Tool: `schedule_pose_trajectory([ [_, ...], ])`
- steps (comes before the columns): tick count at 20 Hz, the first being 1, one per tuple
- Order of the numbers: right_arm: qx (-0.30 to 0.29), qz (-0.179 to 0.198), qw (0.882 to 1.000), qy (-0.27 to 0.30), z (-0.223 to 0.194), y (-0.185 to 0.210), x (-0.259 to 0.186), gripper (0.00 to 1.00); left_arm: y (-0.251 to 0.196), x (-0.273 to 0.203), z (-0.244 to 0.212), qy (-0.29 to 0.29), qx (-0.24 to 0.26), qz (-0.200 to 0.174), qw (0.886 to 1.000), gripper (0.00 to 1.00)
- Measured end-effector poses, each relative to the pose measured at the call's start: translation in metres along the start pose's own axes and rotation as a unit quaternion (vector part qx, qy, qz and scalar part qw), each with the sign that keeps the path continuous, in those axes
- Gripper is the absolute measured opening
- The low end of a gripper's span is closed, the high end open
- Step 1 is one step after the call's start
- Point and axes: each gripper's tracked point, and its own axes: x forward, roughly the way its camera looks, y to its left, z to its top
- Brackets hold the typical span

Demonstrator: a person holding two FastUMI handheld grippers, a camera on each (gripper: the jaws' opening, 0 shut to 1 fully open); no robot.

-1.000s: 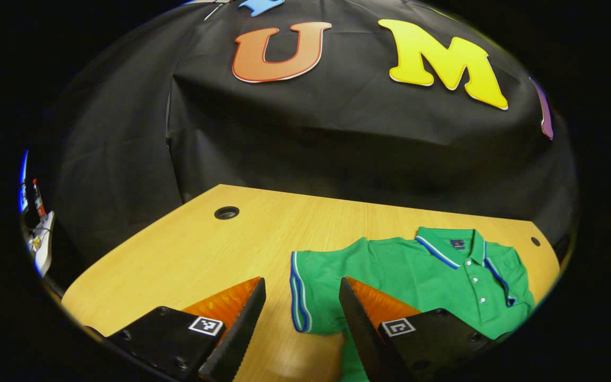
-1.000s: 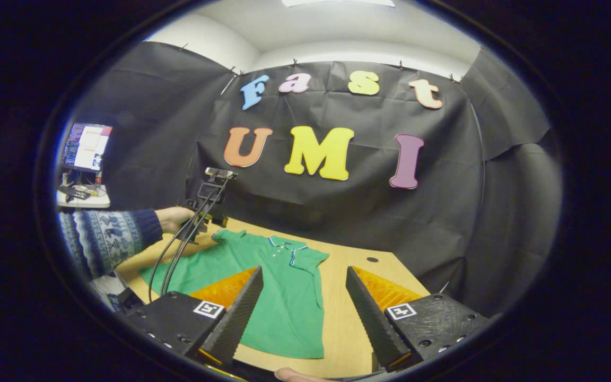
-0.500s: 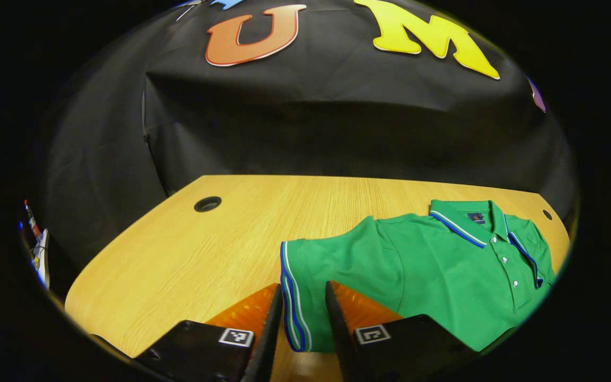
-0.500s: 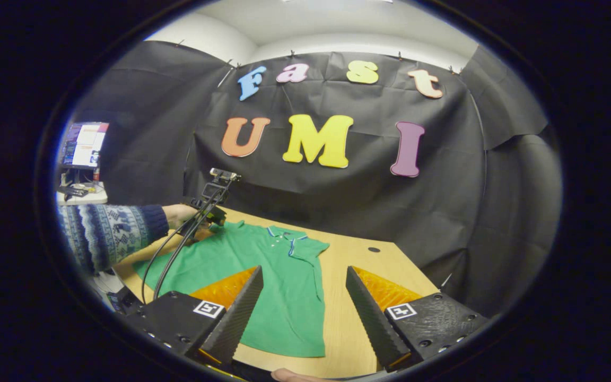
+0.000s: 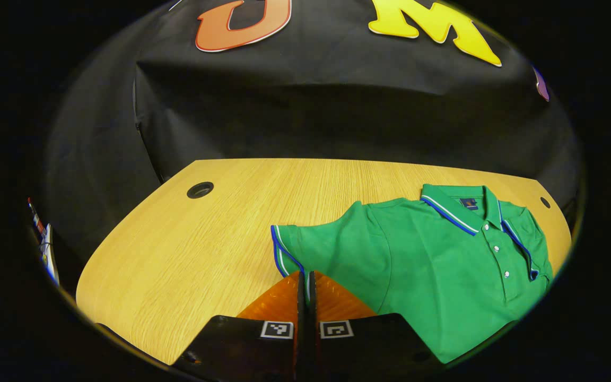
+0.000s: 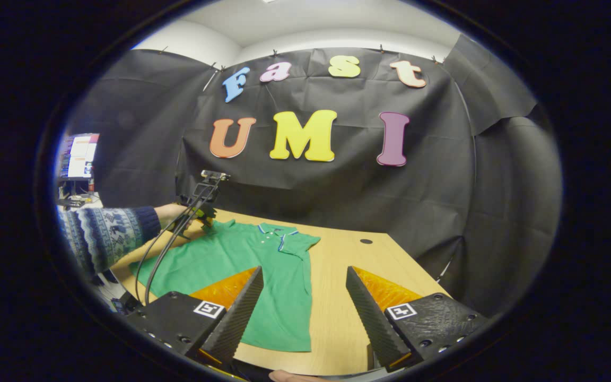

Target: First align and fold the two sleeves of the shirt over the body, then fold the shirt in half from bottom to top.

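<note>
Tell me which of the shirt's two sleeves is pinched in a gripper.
The sleeve on the shirt's left side: the left gripper is shut on its striped cuff. The other sleeve lies flat, untouched.

The shirt [image 5: 433,276] is showing a solid bright green across its body. Its collar [image 5: 451,209] is carrying thin blue and white stripes along the edge, and the cuff of the sleeve [image 5: 280,249] is wearing the same blue and white banding. 3 small white buttons [image 5: 495,248] are dotting the placket, and a small dark blue label [image 5: 468,201] is sitting inside the neck. The bench [image 5: 189,254] is glowing a light yellowish wood tone with fine grain lines, with a dark round hole [image 5: 200,189] near its far edge. In the right gripper view, the person's sleeve [image 6: 104,239] is displaying a knitted navy and pale blue-white pattern with a navy cuff.
</note>
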Motion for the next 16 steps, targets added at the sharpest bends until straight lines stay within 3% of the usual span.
schedule_pose_trajectory([
  [7,0.015,0.013,0.999,0.03,-0.018,0.005,0.01,0.95,-0.045,-0.025,0.049,-0.054,0.035,-0.01,0.998,0.06],
  [10,0.006,0.007,0.999,0.037,-0.023,0.004,0.011,0.95,-0.086,-0.028,0.045,-0.043,0.034,-0.042,0.998,0.05],
  [13,0.003,0.003,0.999,0.04,-0.026,0.0,0.014,0.96,-0.1,-0.026,0.051,-0.054,0.041,-0.046,0.997,0.06],
  [16,0.009,0.002,0.999,0.047,-0.032,-0.002,0.019,0.96,-0.117,-0.026,0.044,-0.045,0.031,-0.074,0.996,0.1],
])
